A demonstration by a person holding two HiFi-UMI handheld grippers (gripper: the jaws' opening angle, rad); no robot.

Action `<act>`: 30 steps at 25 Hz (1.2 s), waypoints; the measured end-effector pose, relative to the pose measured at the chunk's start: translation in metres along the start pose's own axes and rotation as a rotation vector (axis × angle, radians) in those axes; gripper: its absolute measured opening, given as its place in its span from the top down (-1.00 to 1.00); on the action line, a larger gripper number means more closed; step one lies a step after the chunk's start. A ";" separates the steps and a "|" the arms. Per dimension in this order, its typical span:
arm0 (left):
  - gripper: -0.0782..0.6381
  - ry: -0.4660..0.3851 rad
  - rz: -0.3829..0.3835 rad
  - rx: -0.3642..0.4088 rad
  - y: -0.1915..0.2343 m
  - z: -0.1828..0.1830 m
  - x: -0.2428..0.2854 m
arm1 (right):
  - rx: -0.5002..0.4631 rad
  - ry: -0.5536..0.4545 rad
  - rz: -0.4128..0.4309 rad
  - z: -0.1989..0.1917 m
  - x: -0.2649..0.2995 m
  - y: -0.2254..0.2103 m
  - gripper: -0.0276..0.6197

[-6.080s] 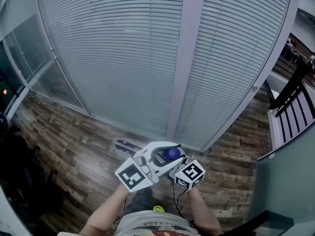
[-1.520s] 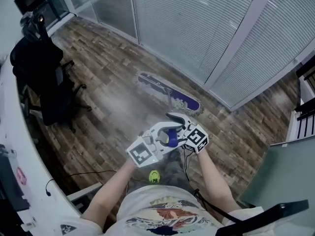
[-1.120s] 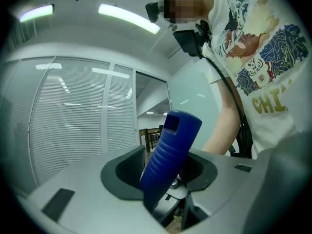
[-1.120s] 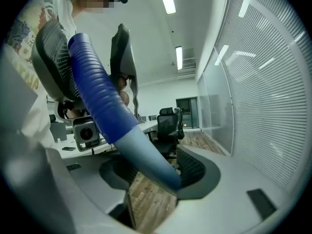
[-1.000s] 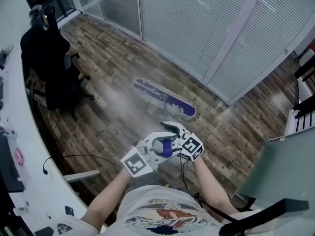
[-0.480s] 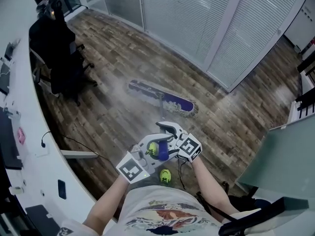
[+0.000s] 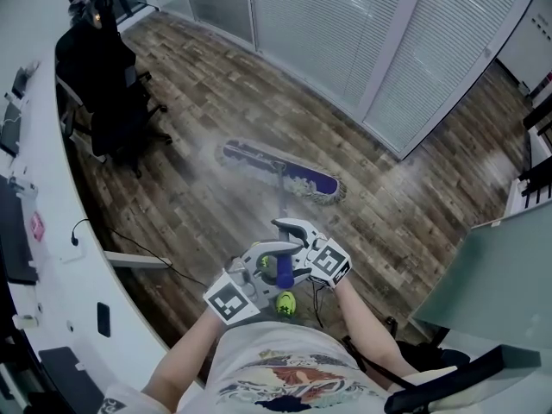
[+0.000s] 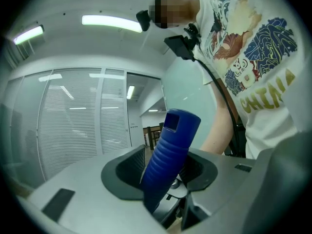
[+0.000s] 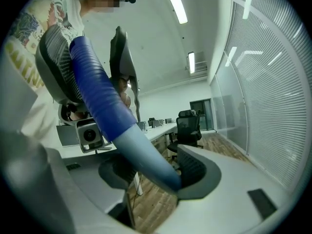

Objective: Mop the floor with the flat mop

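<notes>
1. Spreading across most of the head view, the brown wood-plank floor (image 7: 198, 119) shows a pale, hazy streak from its centre out toward nine o'clock.
2. Closing off the floor from twelve to two o'clock stands a glass partition wall with white slatted blinds (image 7: 328, 24).
3. Curving down the nine o'clock edge is a long white counter (image 7: 52, 257), with a thin black cable (image 7: 129, 248) trailing onto the floor beside it.
4. At ten o'clock, just beside the counter, stands a black swivel office chair (image 7: 108, 84).
5. The flat mop's long purple head with a pale fringe (image 7: 280, 172) lies flat on the floor near the centre, at twelve o'clock from the two grippers and well short of the glass wall.
6. The left gripper (image 7: 269, 261), grey-white with a marker cube, points level. Its jaws are clamped about midway wide on the ribbed blue mop handle (image 7: 284, 270), which rises tilted between the dark pads in the left gripper view.
7. The right gripper (image 7: 297, 235) sits at one o'clock from the left, almost touching it. Its jaws have just eased slightly wider, yet the handle's smooth pale-blue shaft runs between them, against one pad.
8. A bright green shoe (image 7: 285, 303) shows at six o'clock, just beneath the grippers.
</notes>
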State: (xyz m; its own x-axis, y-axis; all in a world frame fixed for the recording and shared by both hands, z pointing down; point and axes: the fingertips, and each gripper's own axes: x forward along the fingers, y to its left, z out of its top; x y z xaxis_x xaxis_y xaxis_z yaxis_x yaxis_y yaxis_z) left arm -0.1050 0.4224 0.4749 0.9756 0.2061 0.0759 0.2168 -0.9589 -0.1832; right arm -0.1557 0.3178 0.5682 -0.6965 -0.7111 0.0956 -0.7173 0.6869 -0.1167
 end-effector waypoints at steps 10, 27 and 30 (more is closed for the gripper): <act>0.26 -0.034 0.037 -0.037 0.069 -0.014 -0.011 | 0.000 -0.015 0.009 0.009 0.042 -0.051 0.20; 0.26 -0.046 -0.033 -0.046 0.300 -0.059 -0.009 | 0.016 0.019 -0.056 0.038 0.172 -0.251 0.20; 0.25 -0.063 -0.016 -0.047 0.338 -0.061 0.003 | 0.018 0.000 -0.055 0.047 0.181 -0.288 0.20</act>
State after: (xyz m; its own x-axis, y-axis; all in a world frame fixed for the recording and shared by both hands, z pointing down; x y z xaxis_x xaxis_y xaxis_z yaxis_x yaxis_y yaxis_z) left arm -0.0309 0.0875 0.4728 0.9725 0.2322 0.0167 0.2323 -0.9630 -0.1365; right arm -0.0740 -0.0155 0.5731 -0.6558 -0.7480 0.1025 -0.7543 0.6437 -0.1292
